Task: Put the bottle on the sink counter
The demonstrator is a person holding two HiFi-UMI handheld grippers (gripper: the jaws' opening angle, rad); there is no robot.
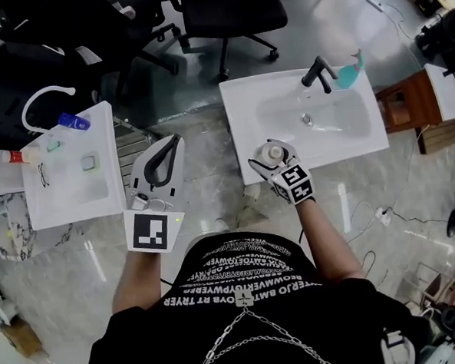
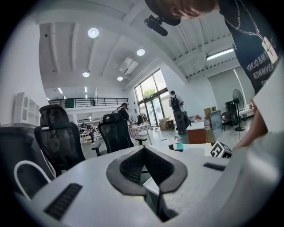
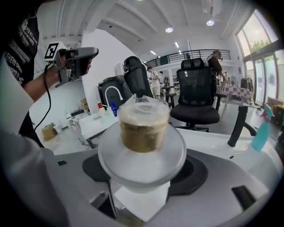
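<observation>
Right tool [image 1: 271,159] clenched on the bottle [image 3: 143,133], which hangs over the front left corner of the sink bench [image 1: 242,99]; contact cannot be told. Left tool [image 1: 178,139] closed, empty, off to the side. Judged step: setting down. Next move calls for standing the bottle upright on flat rim, clear of the basin [image 1: 320,118], then letting go

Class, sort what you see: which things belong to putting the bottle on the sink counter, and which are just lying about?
Job in hand: clear round bottle with tan cap, gripped by the right gripper; white sink counter with black tap.
Lying about: teal spray bottle; small blue bottle on the other white counter; black office chairs.
</observation>
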